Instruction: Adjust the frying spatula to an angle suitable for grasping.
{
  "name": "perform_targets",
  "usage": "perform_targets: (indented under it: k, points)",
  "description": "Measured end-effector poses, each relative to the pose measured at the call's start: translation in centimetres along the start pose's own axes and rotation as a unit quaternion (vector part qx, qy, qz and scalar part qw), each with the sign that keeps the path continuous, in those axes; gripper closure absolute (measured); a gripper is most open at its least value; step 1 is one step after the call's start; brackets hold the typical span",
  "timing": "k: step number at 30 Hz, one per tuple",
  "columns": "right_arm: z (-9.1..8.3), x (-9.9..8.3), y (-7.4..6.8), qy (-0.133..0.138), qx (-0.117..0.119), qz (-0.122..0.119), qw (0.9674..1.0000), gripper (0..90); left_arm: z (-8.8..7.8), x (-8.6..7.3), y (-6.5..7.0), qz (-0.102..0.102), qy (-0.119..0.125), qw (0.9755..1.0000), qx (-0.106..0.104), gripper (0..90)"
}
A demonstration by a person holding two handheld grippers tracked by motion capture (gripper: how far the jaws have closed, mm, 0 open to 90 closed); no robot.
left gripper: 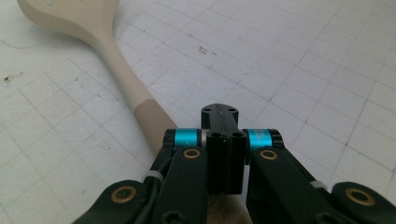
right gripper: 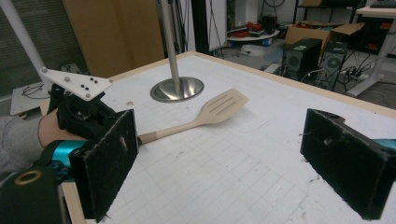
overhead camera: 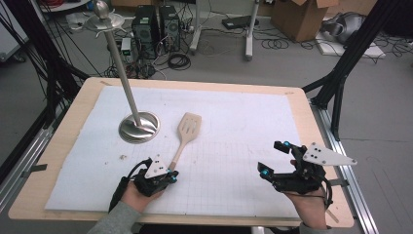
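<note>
A pale wooden slotted spatula [overhead camera: 187, 127] lies on the white gridded mat [overhead camera: 234, 117], blade toward the far side, handle pointing at my left gripper [overhead camera: 172, 176]. In the left gripper view the jaws [left gripper: 219, 114] are pressed together, and the spatula handle [left gripper: 135, 98] runs under the gripper's left side; nothing shows between the pads. My right gripper [overhead camera: 273, 158] rests at the near right of the mat, jaws wide apart and empty. The right gripper view looks between its jaws [right gripper: 224, 154] at the spatula [right gripper: 219, 106] and the left gripper [right gripper: 88, 112].
A metal stand with a round base [overhead camera: 139, 127] and a tall pole stands left of the spatula blade [right gripper: 176, 88]. The wooden table edge [overhead camera: 321, 146] runs close to the right hand. Computer towers [overhead camera: 156, 24] and a cardboard box [overhead camera: 302, 17] sit on the floor beyond.
</note>
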State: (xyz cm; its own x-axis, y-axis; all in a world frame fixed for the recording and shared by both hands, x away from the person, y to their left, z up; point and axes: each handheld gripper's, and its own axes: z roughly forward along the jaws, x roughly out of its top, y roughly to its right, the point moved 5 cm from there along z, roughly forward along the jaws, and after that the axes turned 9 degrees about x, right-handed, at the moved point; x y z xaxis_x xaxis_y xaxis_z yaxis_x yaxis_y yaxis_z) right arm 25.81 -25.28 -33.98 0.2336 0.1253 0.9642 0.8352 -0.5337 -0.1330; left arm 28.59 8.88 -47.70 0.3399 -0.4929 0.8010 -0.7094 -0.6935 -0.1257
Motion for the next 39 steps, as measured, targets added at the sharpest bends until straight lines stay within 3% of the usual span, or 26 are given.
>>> perform_targets:
  k: [25,28,39]
  points:
    - [0.7,0.0,0.0,-0.007,0.008,0.001,0.9999,10.0,-1.1,-0.6,-0.1,0.010,-0.006,0.9999,-0.004,90.0]
    - [0.9,0.1,0.0,-0.006,0.009,-0.001,0.9999,10.0,-1.1,-0.9,0.2,0.022,-0.013,0.9997,-0.002,90.0]
    - [1.2,0.2,0.0,-0.009,0.016,0.001,0.9998,10.0,-1.7,-1.3,-0.1,0.019,-0.015,0.9997,-0.003,90.0]
